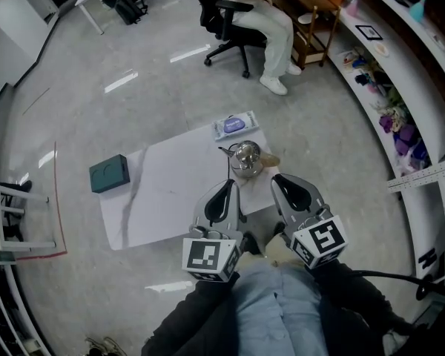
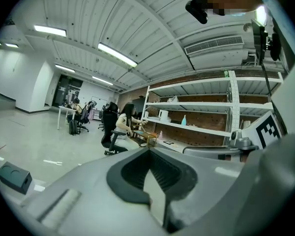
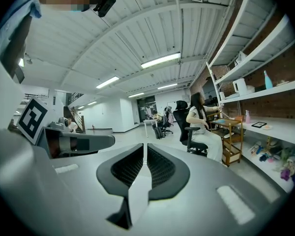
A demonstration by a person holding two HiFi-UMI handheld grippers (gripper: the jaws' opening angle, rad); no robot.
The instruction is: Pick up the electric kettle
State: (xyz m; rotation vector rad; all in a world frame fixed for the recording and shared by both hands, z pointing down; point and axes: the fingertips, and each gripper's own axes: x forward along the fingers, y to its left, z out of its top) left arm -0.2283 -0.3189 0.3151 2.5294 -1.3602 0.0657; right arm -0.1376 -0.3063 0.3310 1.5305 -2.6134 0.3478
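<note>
Your left gripper (image 1: pixel 225 190) clenched on nothing, your right gripper (image 1: pixel 280 184) likewise, both near the kettle (image 1: pixel 246 156), kettle upright on the mat (image 1: pixel 163 188).

Counter (image 1: pixel 170 191) lies on open floor, just ahead of the viewer's knees.
- Electric kettle (image 1: pixel 245 156) stands on the counter's far right part.
- Packet (image 1: pixel 236 125) lies at the far right edge, just behind the kettle.
- Box (image 1: pixel 108 173) sits at the left edge, well apart from both.
- Left gripper (image 1: pixel 224 191) and right gripper (image 1: pixel 280 184) are side by side over the near right edge, tongs toward the kettle, which is just beyond and between them.
- Seated person (image 1: pixel 271 21) on a chair (image 1: pixel 233 43), far behind the counter.
- Small cart (image 1: pixel 315 28) to that person's right.
- Shelves (image 1: pixel 400 65) along the right.
</note>
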